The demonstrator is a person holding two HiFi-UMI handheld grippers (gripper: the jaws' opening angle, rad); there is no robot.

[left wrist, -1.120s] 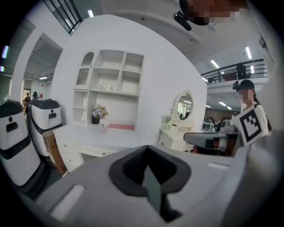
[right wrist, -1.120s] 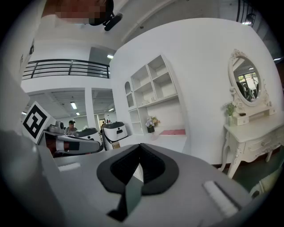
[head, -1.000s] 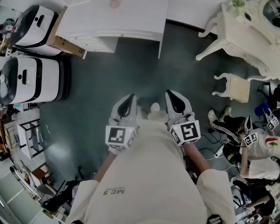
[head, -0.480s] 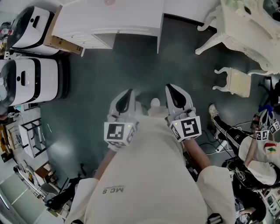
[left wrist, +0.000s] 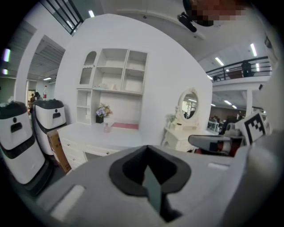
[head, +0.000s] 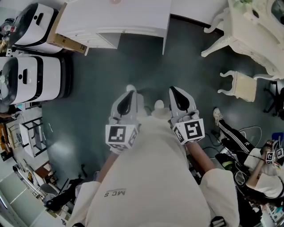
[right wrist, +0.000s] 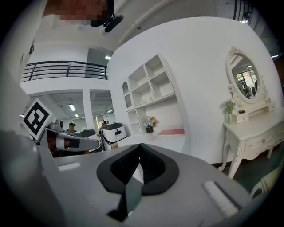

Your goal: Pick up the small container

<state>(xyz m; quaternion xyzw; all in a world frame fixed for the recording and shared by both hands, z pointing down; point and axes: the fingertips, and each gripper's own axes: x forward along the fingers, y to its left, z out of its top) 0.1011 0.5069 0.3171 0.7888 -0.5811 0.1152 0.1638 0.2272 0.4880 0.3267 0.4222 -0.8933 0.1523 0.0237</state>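
The small container (head: 116,2) is a pale pink bottle on the white desk (head: 133,17) at the top edge of the head view. It also shows on the desk (left wrist: 88,133) as the small container (left wrist: 106,128) in the left gripper view, beside a pink mat (left wrist: 125,126). In the right gripper view the small container (right wrist: 151,135) is tiny and far off. My left gripper (head: 129,91) and right gripper (head: 172,90) hang side by side in front of my body, over the dark floor, well short of the desk. Both are shut with nothing in them, the left gripper (left wrist: 148,177) and the right gripper (right wrist: 137,173) showing pads pressed together.
Two white-and-black machines (head: 31,80) (head: 35,20) and a cardboard box (head: 66,42) stand at the left. A white vanity table (head: 253,26) with a stool (head: 242,86) stands at the right. A person (head: 262,177) sits low right among cables. A flower vase (left wrist: 101,116) stands on the desk.
Both grippers stay level and shut in front of me. The view has shifted slightly, and the person at the right has slid lower toward the frame's corner.
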